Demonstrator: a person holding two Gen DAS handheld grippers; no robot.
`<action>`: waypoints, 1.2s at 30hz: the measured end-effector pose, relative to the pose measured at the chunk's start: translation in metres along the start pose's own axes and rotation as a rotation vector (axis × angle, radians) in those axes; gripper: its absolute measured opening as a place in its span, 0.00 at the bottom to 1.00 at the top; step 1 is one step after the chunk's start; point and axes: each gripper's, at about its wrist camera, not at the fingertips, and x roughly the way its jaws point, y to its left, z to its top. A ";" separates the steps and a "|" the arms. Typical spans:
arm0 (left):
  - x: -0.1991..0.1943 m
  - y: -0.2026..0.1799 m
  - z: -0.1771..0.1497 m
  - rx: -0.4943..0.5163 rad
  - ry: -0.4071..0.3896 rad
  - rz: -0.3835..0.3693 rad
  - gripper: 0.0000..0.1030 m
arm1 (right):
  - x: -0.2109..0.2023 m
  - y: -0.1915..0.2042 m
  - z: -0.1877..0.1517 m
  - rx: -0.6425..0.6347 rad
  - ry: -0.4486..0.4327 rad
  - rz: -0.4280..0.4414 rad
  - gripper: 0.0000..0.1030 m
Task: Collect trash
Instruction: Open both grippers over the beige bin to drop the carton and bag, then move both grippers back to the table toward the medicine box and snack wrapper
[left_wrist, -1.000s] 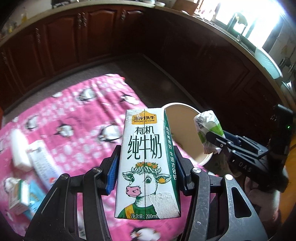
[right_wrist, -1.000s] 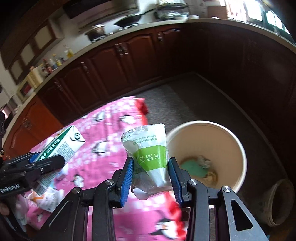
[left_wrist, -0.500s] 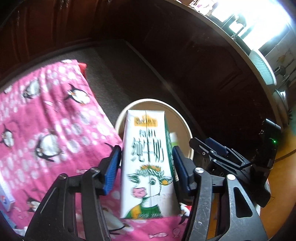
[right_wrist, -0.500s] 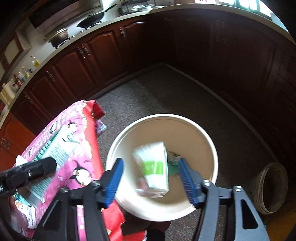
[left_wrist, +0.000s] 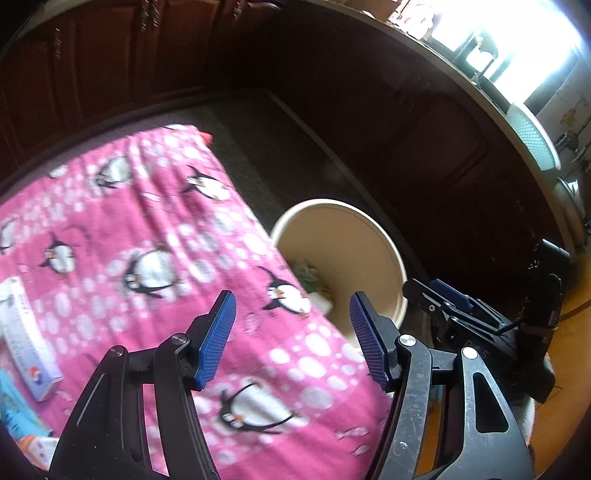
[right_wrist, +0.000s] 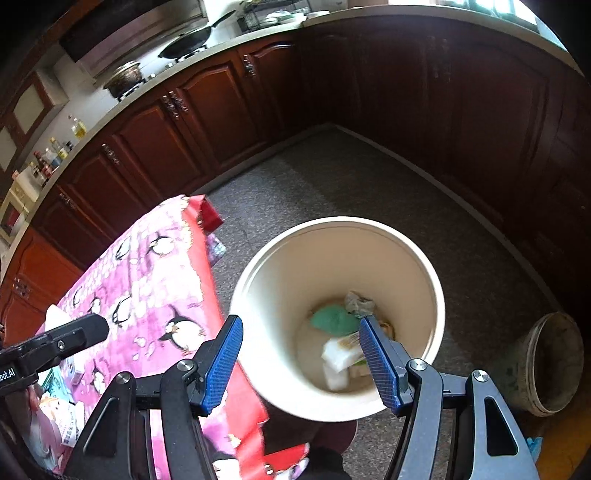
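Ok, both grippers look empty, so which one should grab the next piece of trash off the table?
Left, probably. The left gripper is open above the pink cloth, with the boxes at that side. The right gripper is open too, but over the bin, farther from them.

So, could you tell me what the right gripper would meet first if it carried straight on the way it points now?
Most likely the cream bin: the open right gripper aims into its mouth, towards the white packet among the trash inside. Depth is unclear, so it might clip the near rim first.
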 end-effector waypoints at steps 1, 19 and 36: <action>-0.005 0.004 -0.003 0.003 -0.010 0.014 0.61 | -0.002 0.004 -0.001 -0.005 -0.001 0.007 0.61; -0.067 0.045 -0.039 -0.002 -0.121 0.199 0.61 | -0.014 0.098 -0.028 -0.149 -0.008 0.114 0.65; -0.135 0.131 -0.074 -0.153 -0.125 0.229 0.61 | -0.005 0.184 -0.051 -0.292 0.051 0.220 0.68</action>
